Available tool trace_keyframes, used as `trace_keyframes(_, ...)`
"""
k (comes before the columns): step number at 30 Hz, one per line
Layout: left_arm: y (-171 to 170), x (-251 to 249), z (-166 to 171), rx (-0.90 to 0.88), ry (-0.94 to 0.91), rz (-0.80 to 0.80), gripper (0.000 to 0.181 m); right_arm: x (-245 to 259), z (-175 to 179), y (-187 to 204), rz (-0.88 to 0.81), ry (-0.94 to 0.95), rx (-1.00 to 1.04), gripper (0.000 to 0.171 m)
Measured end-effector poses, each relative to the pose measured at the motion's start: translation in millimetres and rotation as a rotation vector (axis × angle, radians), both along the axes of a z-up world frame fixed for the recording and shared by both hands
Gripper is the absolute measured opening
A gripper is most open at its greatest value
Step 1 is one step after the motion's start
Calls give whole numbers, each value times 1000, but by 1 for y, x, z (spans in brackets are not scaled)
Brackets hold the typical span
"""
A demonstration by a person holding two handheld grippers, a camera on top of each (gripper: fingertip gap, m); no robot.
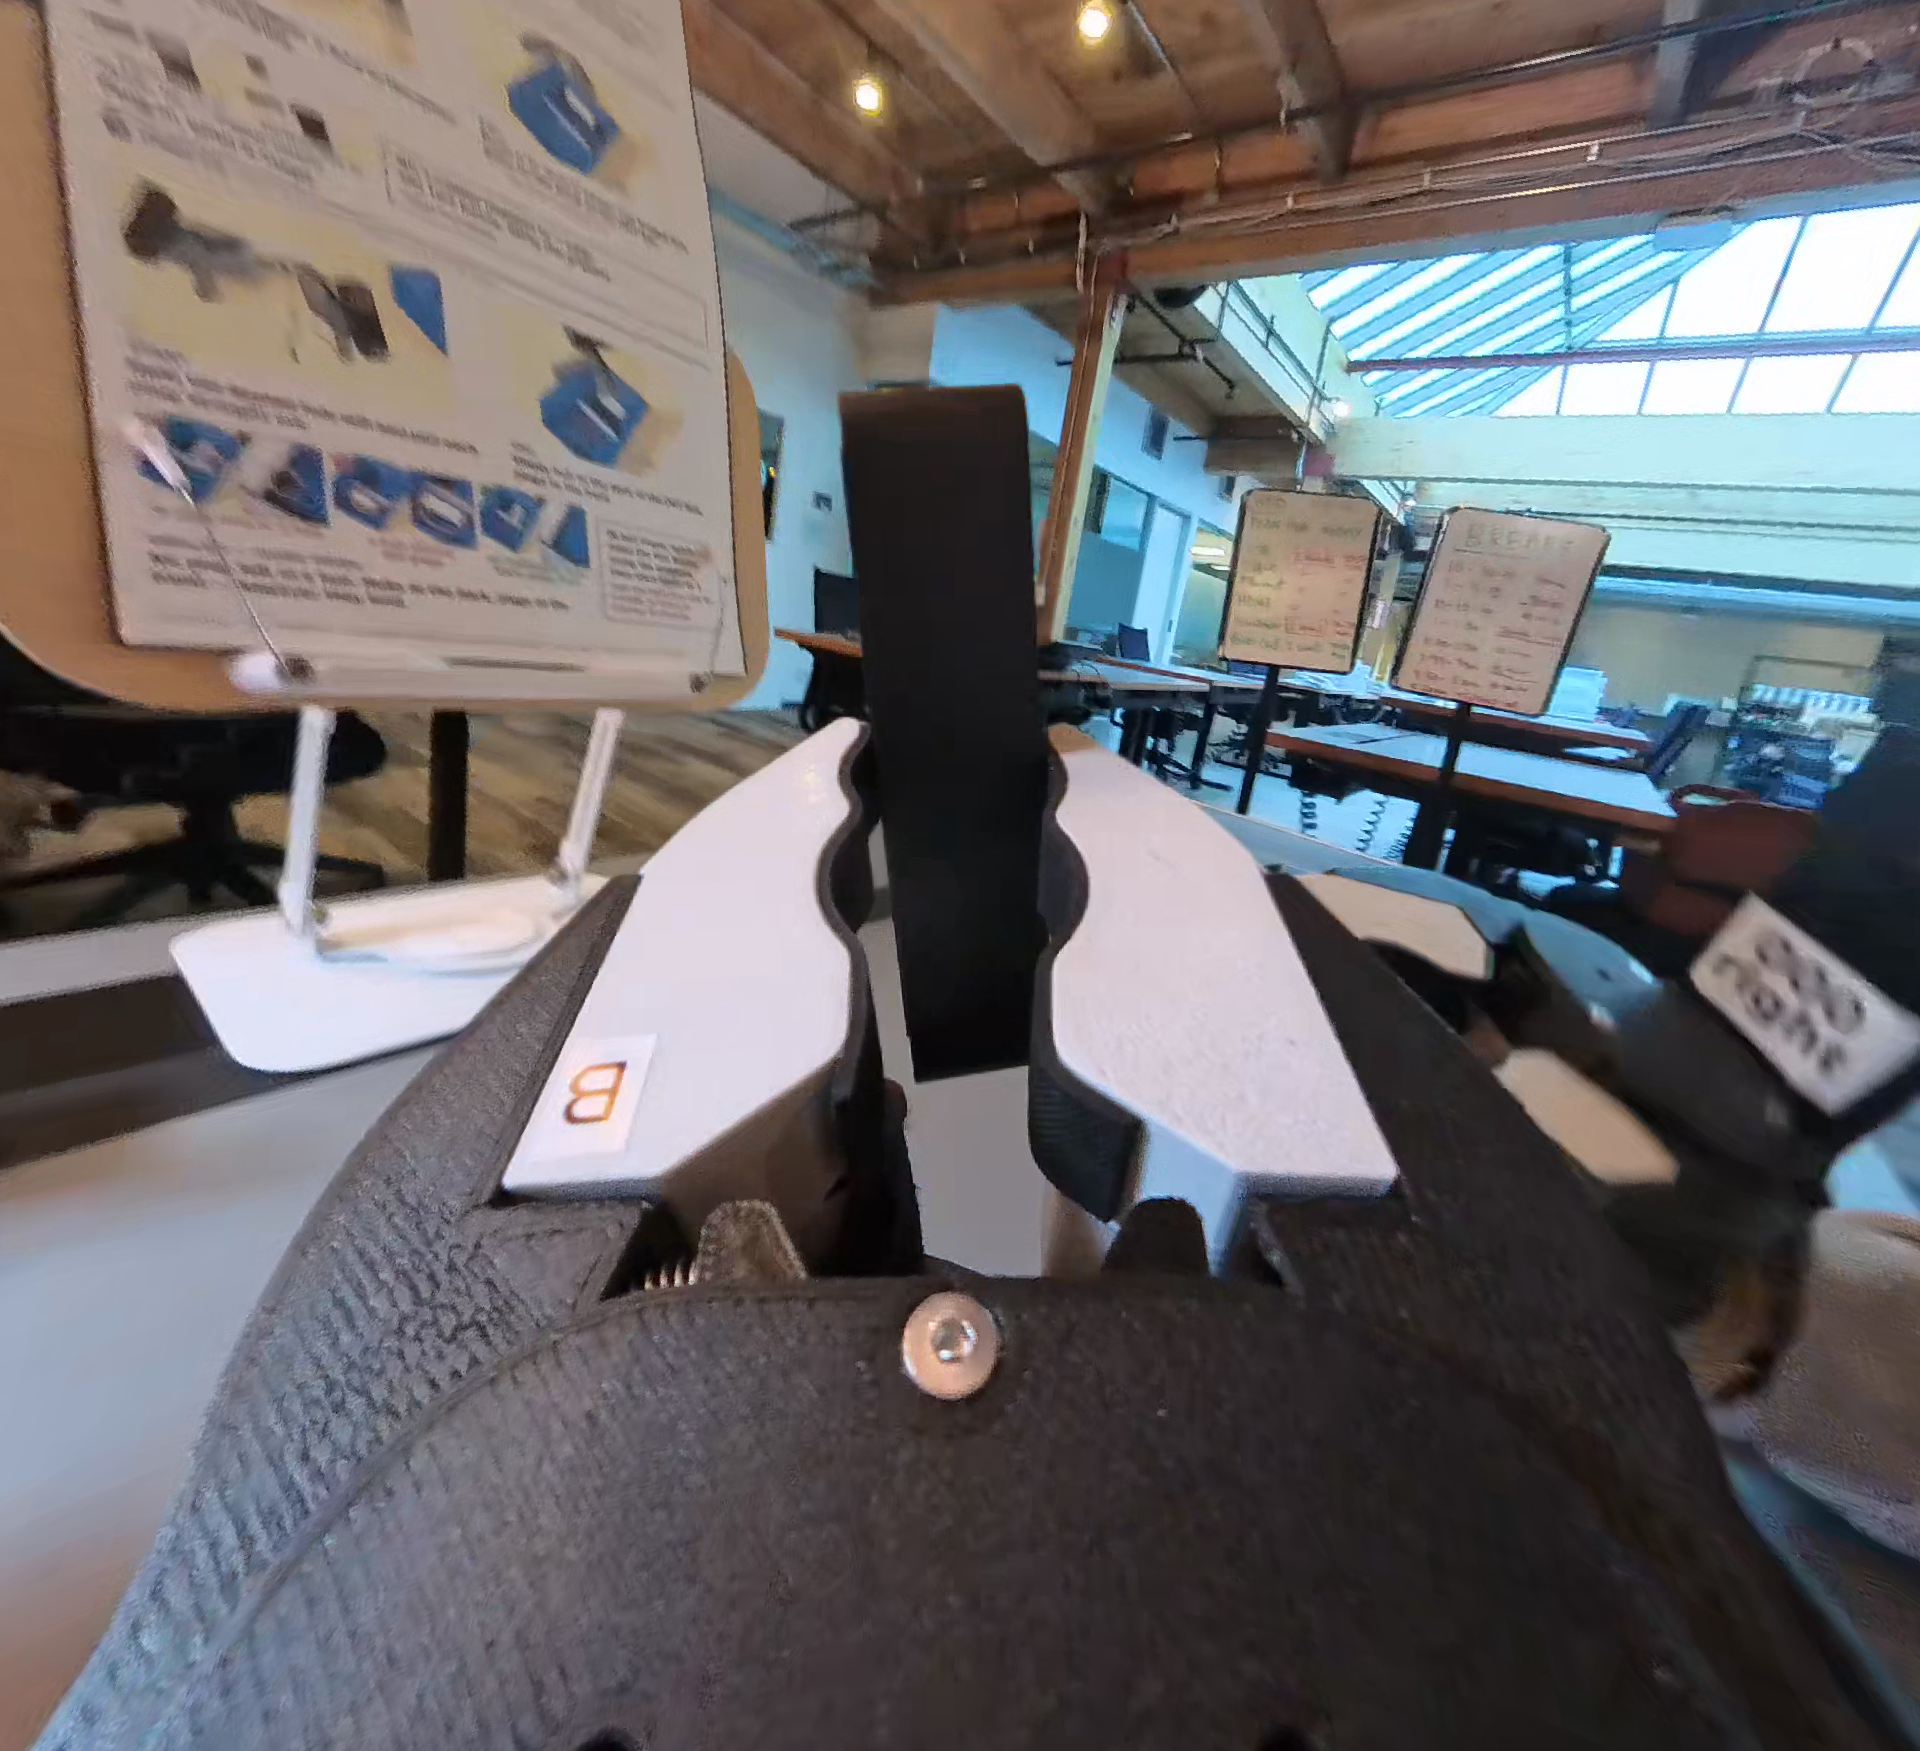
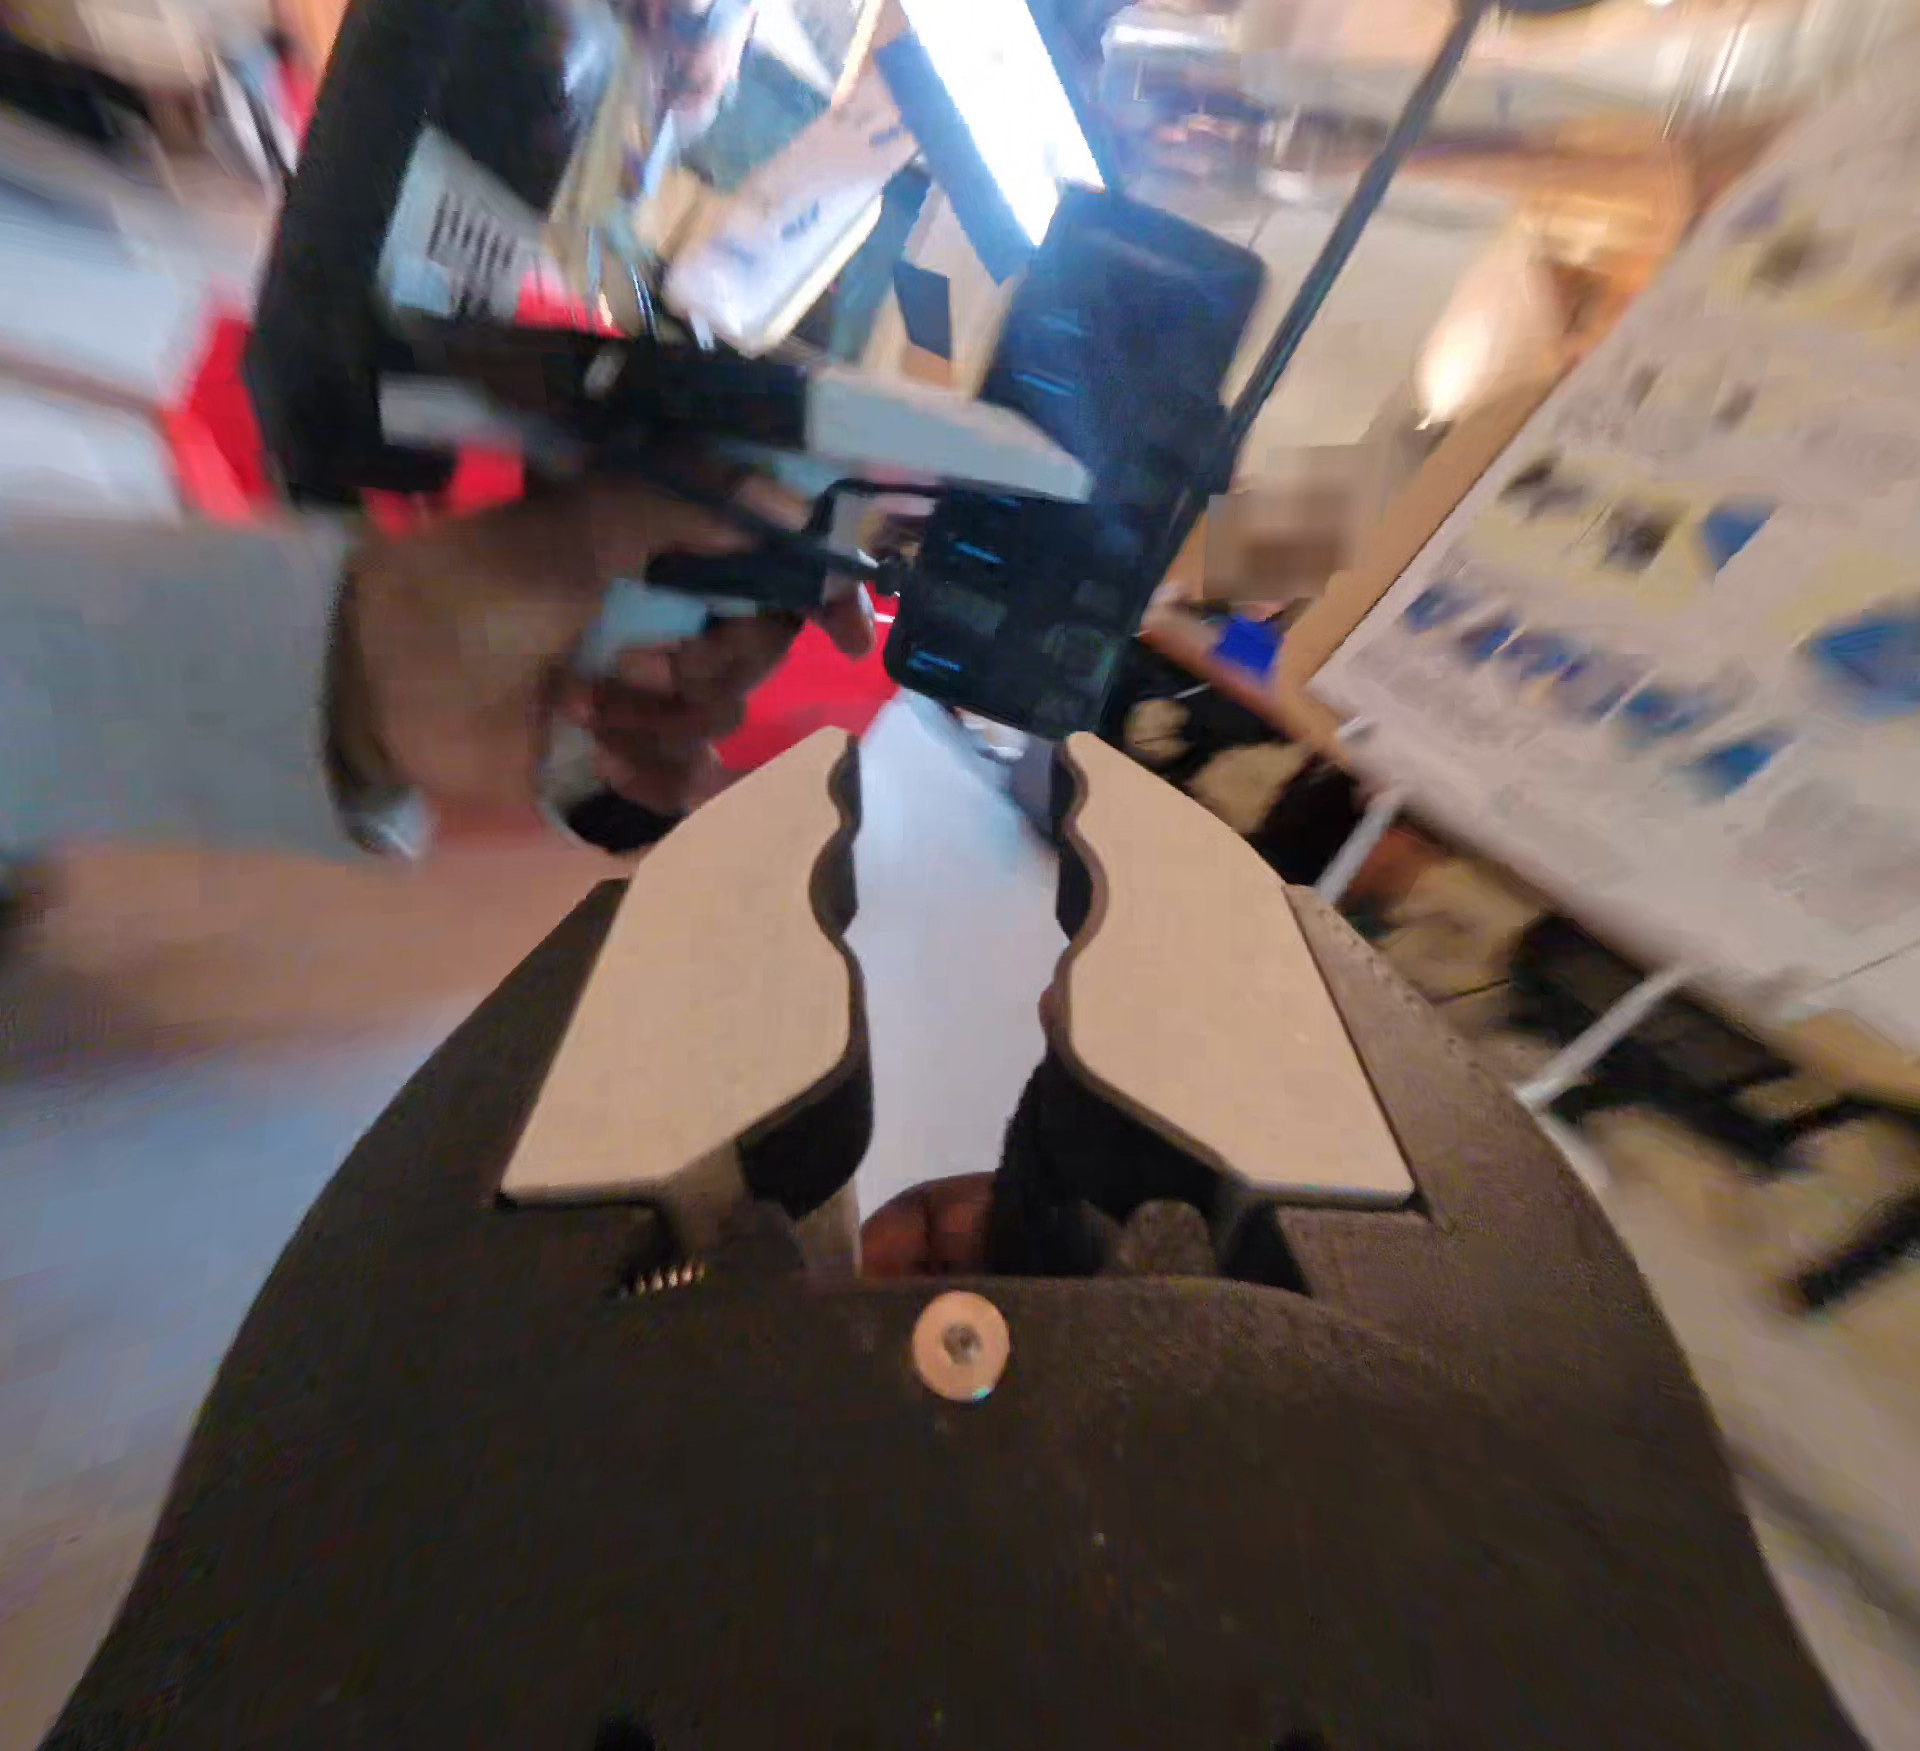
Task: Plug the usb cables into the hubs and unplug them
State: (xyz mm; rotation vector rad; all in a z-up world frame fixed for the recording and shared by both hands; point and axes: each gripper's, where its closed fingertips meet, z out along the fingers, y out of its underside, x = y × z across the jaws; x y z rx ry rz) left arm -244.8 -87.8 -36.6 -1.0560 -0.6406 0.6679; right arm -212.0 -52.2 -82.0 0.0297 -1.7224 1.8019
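Wooden beams and a skylight run overhead, with rows of desks far behind the instruction sheet (image 1: 384, 247) propped on its white stand (image 1: 343, 963); that sheet is my landmark. Just right of it, lifted clear of the pale tabletop (image 1: 156, 1286), the left gripper (image 1: 951, 756) is clamped on a black USB hub (image 1: 940, 662), held upright on its narrow edges. From the other side, the hub's (image 2: 1081, 475) blue ports face the right gripper (image 2: 956, 766), whose fingers stand apart with nothing between them. I see no cable in either view (much of the right wrist view is smeared by motion), so the plugging looks not yet begun. My judgement: the free gripper should fetch a cable by its plug body, close to the connector. The hub should stay steady left of the sheet, and the plug should meet a port squarely, since any tilt would jam it.
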Motion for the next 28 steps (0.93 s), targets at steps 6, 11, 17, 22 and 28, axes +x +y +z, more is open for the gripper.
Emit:
trace_keyframes(6,3,9,4,-184,205,114,28,3,-5,-20,458,-1246,-462,25)
trace_keyframes(11,13,9,-5,-331,268,185,28,-5,-1,-12,508,-1400,-613,21)
trace_keyframes(17,31,12,-15,-449,319,186,28,-10,-12,-14,495,-1497,-630,18)
trace_keyframes(22,32,12,-15,-540,363,238,28,-10,-8,-14,542,-1521,-672,8)
trace_keyframes(28,29,23,8,-699,497,353,31,0,13,-14,587,-1436,-685,9)
